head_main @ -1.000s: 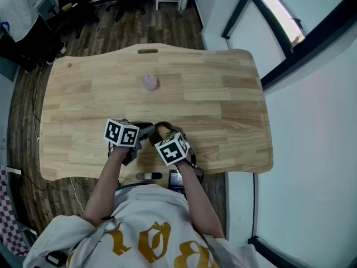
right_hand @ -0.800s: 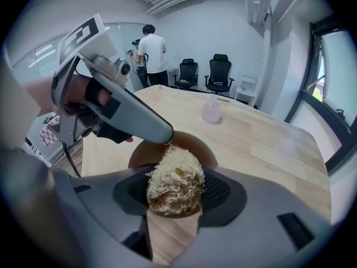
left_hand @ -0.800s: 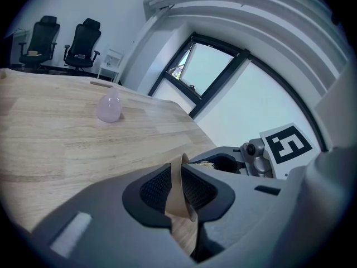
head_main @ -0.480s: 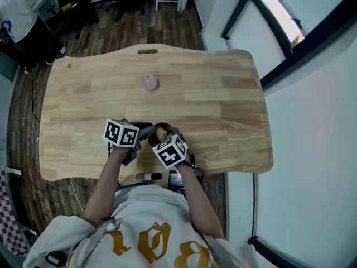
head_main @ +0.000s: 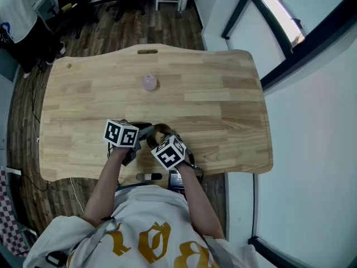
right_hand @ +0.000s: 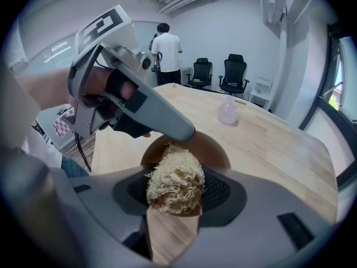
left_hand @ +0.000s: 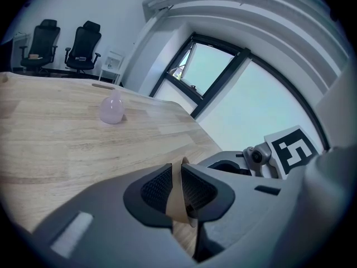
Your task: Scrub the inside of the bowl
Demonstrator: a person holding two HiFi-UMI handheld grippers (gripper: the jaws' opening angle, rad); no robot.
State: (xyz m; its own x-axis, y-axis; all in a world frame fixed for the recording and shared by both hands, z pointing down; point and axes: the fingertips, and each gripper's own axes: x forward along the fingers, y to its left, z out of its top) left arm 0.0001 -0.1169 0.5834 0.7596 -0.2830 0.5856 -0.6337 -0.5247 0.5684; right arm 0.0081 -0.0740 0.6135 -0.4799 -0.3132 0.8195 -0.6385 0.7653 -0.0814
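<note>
1. We see the left claw [left_hand: 179, 192] clamped on the thin wall of the brown bowl [right_hand: 214, 146]; its two dark ribbed pads [left_hand: 155, 187] press the rim from either side.
2. The right claw [right_hand: 175, 192] is closed on a pale, fibrous scrubber [right_hand: 174, 176], a tangled wad that fills the gap between its jaws and bulges above them.
3. In the right gripper view the scrubber sits at the bowl's near edge, with the brown inside of the bowl showing behind and beside it. We cannot tell whether the fibres touch the inner surface.
4. The bowl rests on the light wooden counter [head_main: 223, 94], close to the near edge and just in front of the person. From the head view it is mostly covered by the two claws, whose marker cubes [head_main: 121, 133] stand side by side above it.
5. In the right gripper view the left claw reaches in from the upper left, and its grey tip meets the bowl's far rim.
6. A small pinkish vase [head_main: 149, 82] stands upright near the middle of the counter, well apart from the bowl.
7. Beyond the counter we see two black office chairs [right_hand: 223, 74] against the far wall and a person [right_hand: 166, 50] standing with their back to us.
</note>
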